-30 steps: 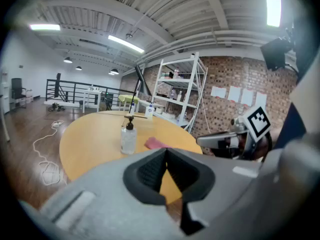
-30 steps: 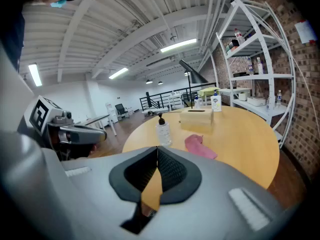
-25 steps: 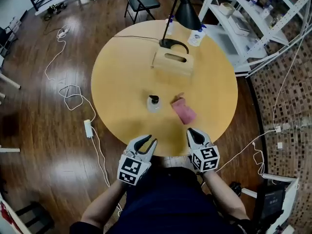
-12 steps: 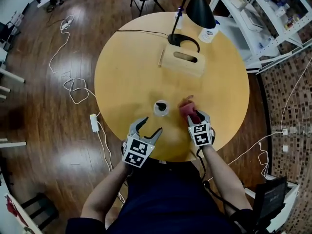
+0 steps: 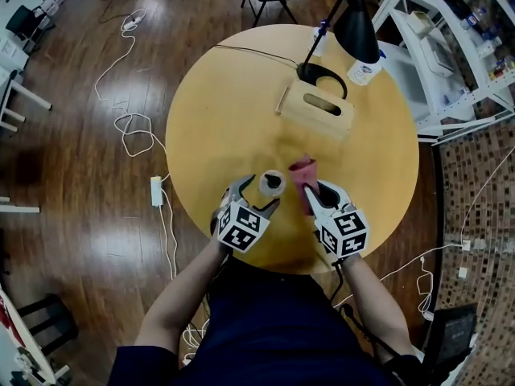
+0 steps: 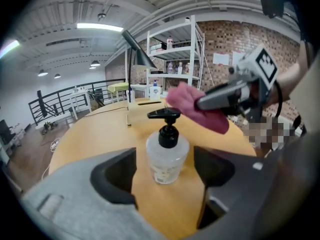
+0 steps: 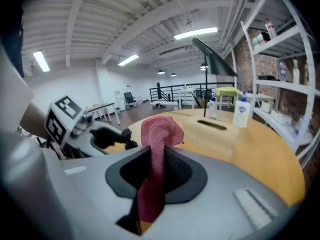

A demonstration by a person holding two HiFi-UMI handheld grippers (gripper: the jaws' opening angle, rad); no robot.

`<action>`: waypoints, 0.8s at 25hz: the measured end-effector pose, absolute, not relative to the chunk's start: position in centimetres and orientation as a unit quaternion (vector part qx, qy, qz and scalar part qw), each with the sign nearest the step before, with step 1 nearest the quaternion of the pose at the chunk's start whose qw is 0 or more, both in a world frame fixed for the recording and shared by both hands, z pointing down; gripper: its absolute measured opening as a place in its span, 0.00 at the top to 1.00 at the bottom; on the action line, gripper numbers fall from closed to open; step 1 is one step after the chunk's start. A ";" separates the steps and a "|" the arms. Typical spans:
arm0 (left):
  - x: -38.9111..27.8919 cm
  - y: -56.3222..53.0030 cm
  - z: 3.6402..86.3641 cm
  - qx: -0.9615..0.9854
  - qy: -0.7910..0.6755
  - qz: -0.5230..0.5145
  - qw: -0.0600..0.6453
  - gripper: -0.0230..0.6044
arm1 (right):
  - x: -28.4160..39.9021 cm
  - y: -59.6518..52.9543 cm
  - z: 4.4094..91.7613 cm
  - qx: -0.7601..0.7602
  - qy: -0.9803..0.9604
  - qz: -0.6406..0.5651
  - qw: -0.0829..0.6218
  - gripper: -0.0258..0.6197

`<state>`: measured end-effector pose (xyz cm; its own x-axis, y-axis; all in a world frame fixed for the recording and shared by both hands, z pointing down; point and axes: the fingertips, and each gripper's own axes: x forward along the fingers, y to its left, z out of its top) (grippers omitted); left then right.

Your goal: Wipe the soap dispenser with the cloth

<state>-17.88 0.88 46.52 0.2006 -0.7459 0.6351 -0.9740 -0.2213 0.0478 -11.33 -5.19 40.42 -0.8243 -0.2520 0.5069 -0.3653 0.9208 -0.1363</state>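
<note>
A clear soap dispenser with a black pump stands near the front of the round wooden table. My left gripper reaches it from the near side. In the left gripper view the dispenser stands between the wide jaws of that gripper, which are opening and do not touch it. My right gripper is closing on the pink cloth, held just right of the dispenser. The cloth is pinched between that gripper's jaws and hangs off the table.
A wooden box with a slot lies behind the dispenser. A black desk lamp and a white bottle stand at the far edge. White shelves rise at the right. Cables and a power strip lie on the floor at left.
Both grippers moved forward over the table. The right one reached the cloth, closed on it and lifted it. The left one opened and came round the dispenser.
</note>
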 end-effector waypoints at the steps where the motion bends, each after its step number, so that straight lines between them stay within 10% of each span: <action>1: -17.6 0.4 47.0 0.744 -0.574 0.256 0.227 0.39 | -12.7 -4.8 38.7 0.148 -0.954 0.092 0.244 0.85; 20: -16.1 -1.8 48.2 0.766 -0.540 0.275 0.215 0.42 | -16.5 -4.1 37.2 0.109 -0.922 -0.002 0.372 0.85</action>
